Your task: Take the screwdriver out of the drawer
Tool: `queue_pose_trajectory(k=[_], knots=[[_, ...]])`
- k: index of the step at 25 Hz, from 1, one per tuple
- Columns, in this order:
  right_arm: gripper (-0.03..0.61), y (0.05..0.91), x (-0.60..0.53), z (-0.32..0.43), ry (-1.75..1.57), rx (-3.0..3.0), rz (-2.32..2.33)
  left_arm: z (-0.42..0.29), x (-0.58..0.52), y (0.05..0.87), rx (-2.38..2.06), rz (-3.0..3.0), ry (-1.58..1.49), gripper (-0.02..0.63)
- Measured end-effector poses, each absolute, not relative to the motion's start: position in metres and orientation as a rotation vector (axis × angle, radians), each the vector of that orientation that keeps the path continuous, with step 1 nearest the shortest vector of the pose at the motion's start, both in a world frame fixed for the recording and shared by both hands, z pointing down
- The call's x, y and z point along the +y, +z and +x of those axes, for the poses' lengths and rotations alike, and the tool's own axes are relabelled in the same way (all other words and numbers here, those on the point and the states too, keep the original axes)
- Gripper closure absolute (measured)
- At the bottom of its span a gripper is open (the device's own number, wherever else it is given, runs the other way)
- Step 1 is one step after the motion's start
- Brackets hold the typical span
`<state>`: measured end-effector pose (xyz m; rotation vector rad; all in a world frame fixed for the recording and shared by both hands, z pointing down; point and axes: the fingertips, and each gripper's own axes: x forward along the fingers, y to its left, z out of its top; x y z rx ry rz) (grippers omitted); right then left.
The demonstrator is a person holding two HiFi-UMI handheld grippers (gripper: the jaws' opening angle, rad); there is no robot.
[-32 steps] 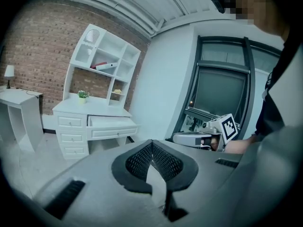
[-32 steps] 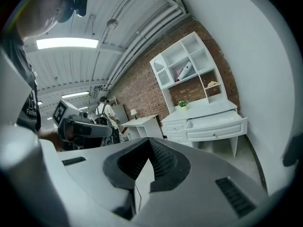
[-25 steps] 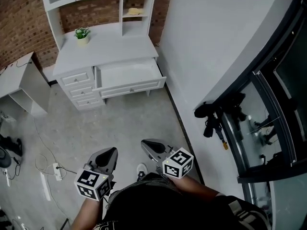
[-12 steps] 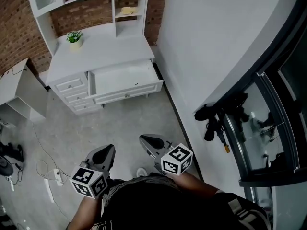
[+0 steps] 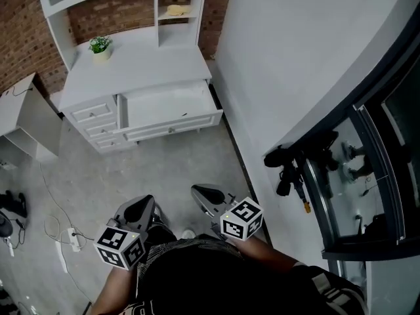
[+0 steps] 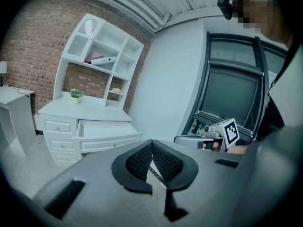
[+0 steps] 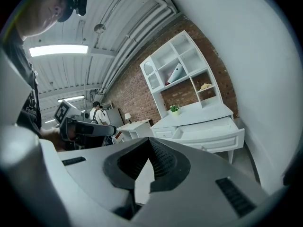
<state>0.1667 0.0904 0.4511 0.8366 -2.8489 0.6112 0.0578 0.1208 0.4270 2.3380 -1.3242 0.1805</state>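
Left gripper [image 6: 152, 144]: held low and close to the person's body, its ribbed pads brought together at the tips, with nothing caught between them.

Right gripper [image 7: 149, 141]: carried alongside at the same height, its pads likewise closed tip to tip on nothing.

Floor [image 5: 170, 166]: a wide stretch of grey concrete is left between the person and the furniture; a power strip [image 5: 72, 239] and its cord are seen off to the left.

Drawer [image 5: 174, 127]: the wide drawer of the white desk [image 5: 141, 67] is already pulled out, its pale inside laid open to the head view.

Screwdriver: not surely made out; a small dark speck [image 5: 186, 115] is seen on the drawer's floor towards its right side, too small to be identified.

Beyond: a potted plant [image 5: 100, 45] is set on the desktop at the back left, under the shelf unit against the brick wall.

Progress: the opening of the drawer can be counted as done. The approach, the reach into the drawer, the grip and the lift-out are all judged to be left, since both grippers are well apart from the desk and nothing is held.
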Motion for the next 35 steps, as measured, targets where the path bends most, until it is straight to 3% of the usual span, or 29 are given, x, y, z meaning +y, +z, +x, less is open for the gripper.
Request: queue_pose_trajectory(k=[15, 25, 35], knots=[[0.575, 0.457, 0.016, 0.144, 0.567, -2.794, 0.865, 0.03, 0.033, 0.429, -1.302, 2.366, 0.138, 0.598], [0.575, 0.457, -0.069, 0.087, 0.524, -2.727, 0.852, -0.036, -0.051, 0.431, -1.324, 2.342, 0.079, 0.598], [0.575, 0.464, -0.159, 0.035, 0.526, -2.665, 0.932, -0.092, -0.143, 0.441, -1.249, 2.412, 0.234, 0.598]])
